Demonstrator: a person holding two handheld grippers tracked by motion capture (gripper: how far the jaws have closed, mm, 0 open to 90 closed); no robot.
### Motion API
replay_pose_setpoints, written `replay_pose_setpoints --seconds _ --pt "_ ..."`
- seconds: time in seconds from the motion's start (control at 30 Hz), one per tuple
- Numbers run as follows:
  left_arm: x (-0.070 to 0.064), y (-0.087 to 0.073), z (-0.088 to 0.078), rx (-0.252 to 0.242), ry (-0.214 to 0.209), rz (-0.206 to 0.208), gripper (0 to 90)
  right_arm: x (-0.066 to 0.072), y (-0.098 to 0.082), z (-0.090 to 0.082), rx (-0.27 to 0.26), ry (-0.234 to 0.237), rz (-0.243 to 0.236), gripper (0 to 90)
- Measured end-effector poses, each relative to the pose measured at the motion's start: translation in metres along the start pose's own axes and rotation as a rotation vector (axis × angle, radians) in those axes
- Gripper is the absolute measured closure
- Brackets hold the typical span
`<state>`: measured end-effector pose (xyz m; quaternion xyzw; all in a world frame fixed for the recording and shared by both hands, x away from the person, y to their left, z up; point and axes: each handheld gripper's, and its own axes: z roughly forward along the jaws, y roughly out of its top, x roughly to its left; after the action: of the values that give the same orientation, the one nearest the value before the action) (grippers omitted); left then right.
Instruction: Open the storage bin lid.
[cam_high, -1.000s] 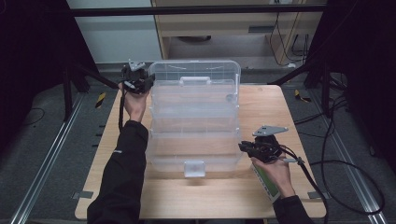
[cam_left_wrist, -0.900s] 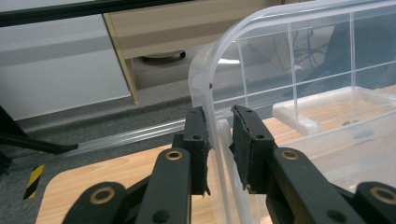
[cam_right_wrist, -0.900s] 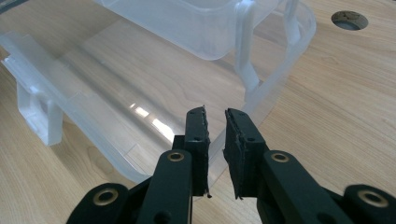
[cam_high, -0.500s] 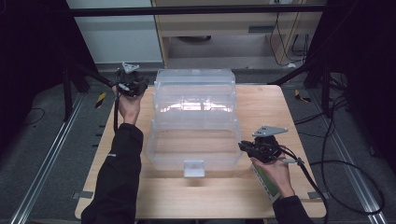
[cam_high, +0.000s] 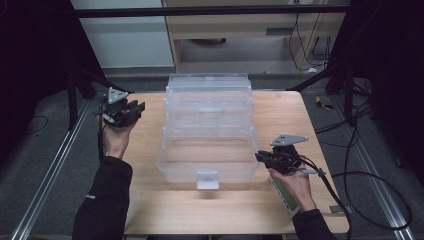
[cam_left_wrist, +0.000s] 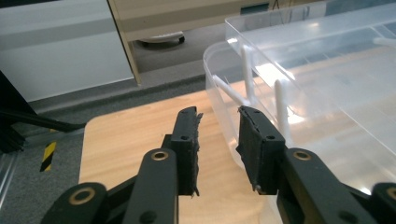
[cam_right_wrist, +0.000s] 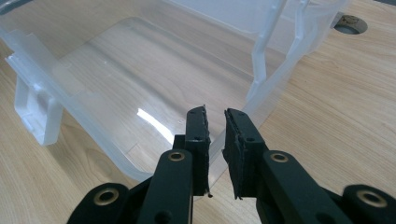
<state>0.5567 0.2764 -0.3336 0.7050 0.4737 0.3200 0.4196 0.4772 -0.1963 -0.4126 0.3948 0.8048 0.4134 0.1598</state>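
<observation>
High view: clear tiered storage box stands unfolded mid-table. Right gripper pinches its near-right rim; left gripper, jaws just opening, holds nothing. Risk: an off-centre pull tips the light box.

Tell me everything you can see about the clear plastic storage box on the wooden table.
The clear plastic storage box is see-through, glossy and open; its lid tilts back, raised trays step up behind the deep, empty front compartment. A white latch sits on the front wall. It stands mid-table. The right gripper straddles its near right rim, touching or not I cannot tell; the left gripper stays apart.
</observation>
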Motion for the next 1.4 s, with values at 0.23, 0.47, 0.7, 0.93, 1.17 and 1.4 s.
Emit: replay_pose_setpoints --seconds 0.23,0.47,0.7,0.93,1.17,1.4 --pt "-0.016 -0.022 -0.021 0.017 -0.03 0.046 60.4 0.0 0.0 0.0 0.002 0.002 0.004 79.7" --pt "-0.028 -0.045 -0.031 0.042 -0.076 0.017 54.6 0.0 0.0 0.0 0.0 0.001 0.006 79.7" --pt "-0.039 -0.07 -0.038 0.09 -0.097 0.006 52.1 0.001 0.0 0.0 0.0 -0.004 0.013 79.7" --pt "-0.052 -0.086 -0.032 0.144 -0.123 0.005 49.3 0.001 0.0 0.0 -0.002 -0.011 0.013 79.8" --pt "-0.057 -0.093 -0.025 0.184 -0.167 0.019 56.1 0.001 -0.001 0.0 -0.004 -0.009 0.014 79.8" --pt "-0.063 -0.099 -0.017 0.213 -0.182 0.036 65.5 0.002 -0.001 0.0 -0.003 -0.013 0.015 79.8"
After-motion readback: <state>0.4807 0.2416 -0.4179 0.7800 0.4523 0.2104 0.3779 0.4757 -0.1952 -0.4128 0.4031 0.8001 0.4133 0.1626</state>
